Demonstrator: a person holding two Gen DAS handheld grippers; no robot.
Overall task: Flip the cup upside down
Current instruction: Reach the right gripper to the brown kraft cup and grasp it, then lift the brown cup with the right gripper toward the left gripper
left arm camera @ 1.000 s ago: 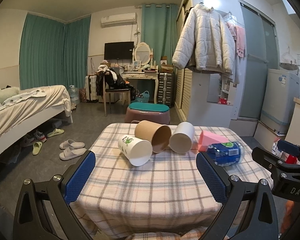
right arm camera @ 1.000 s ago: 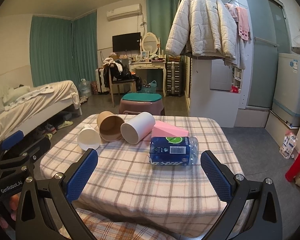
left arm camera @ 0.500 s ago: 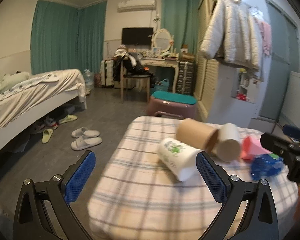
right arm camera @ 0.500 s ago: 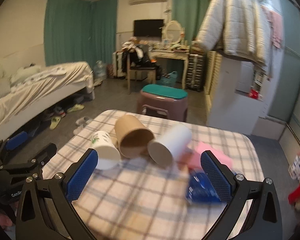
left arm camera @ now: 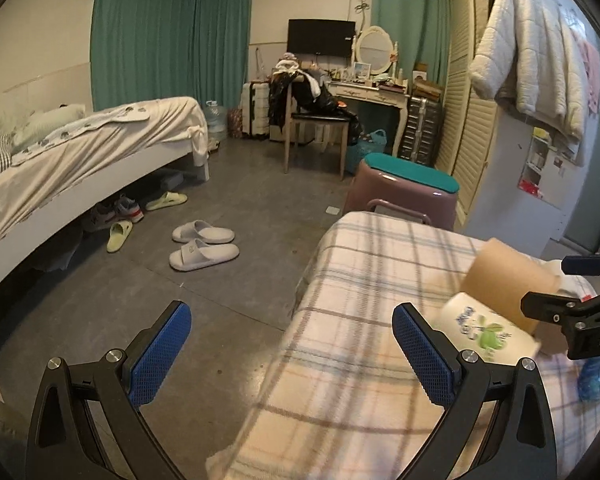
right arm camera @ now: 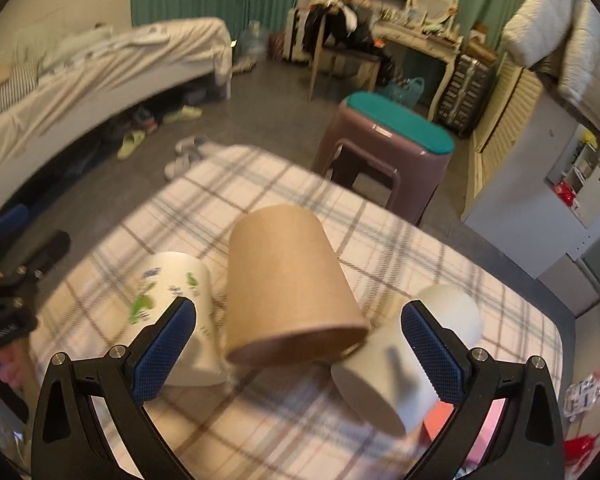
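Note:
Three cups lie on their sides on the plaid tablecloth (right arm camera: 284, 420): a brown paper cup (right arm camera: 288, 284) in the middle, a white cup with a green print (right arm camera: 176, 304) to its left and a plain white cup (right arm camera: 404, 364) to its right. My right gripper (right arm camera: 300, 348) is open and hovers just above the brown cup, whose mouth faces me between the jaws. My left gripper (left arm camera: 292, 356) is open and empty off the table's left edge; the printed cup (left arm camera: 484, 332) and the brown cup (left arm camera: 508, 276) lie to its right.
A purple stool with a teal top (right arm camera: 388, 148) stands behind the table. A blue bottle (left arm camera: 592, 376) and a pink item (right arm camera: 440, 428) lie at the table's right side. A bed (left arm camera: 80, 148), slippers (left arm camera: 200, 244) and a chair (left arm camera: 316, 128) are on the floor side.
My right gripper has moved forward and down over the cups, centring on the brown one. My left gripper has swung left, away from the table and toward the floor.

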